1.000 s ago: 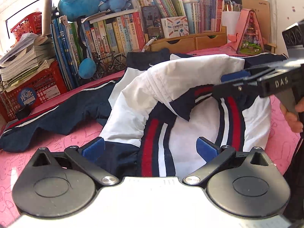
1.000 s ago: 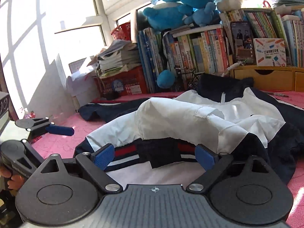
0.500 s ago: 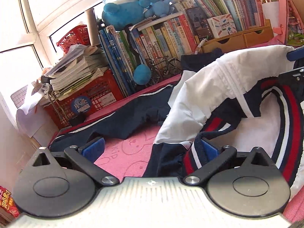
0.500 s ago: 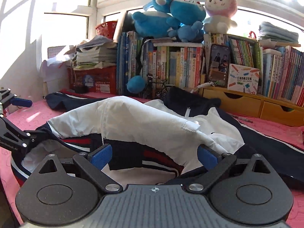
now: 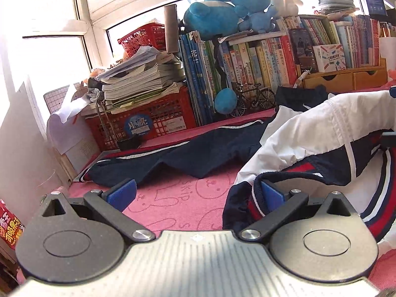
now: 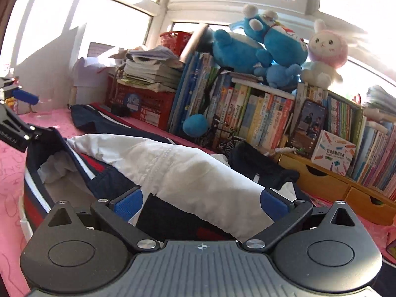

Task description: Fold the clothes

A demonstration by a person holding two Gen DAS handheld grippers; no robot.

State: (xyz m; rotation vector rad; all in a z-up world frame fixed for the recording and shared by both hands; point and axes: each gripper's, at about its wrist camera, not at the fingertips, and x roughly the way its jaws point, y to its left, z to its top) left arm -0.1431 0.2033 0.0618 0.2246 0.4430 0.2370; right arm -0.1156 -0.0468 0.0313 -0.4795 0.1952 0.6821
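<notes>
A white, navy and red-striped jacket (image 5: 309, 136) lies bunched on the pink mat (image 5: 173, 198), with one navy sleeve (image 5: 185, 156) stretched out to the left. My left gripper (image 5: 195, 194) is open, and the jacket's striped hem wraps around its right finger; nothing but mat lies between the pads. In the right wrist view the white fabric of the jacket (image 6: 188, 170) humps up between the wide-open fingers of my right gripper (image 6: 201, 204). The left gripper (image 6: 29, 115) shows at that view's left edge, its lower finger against the hem.
Rows of books (image 5: 259, 59) and wooden drawers (image 6: 329, 180) line the back. A red crate (image 5: 148, 123) with stacked papers stands at the back left. Blue plush toys (image 6: 247, 44) sit on top, a small model bicycle (image 5: 252, 97) stands below, and a wall (image 5: 22, 148) closes the left.
My left gripper has swung left, so the jacket sits only at its right finger instead of filling the view. My right gripper has moved closer over the white fabric and tilted.
</notes>
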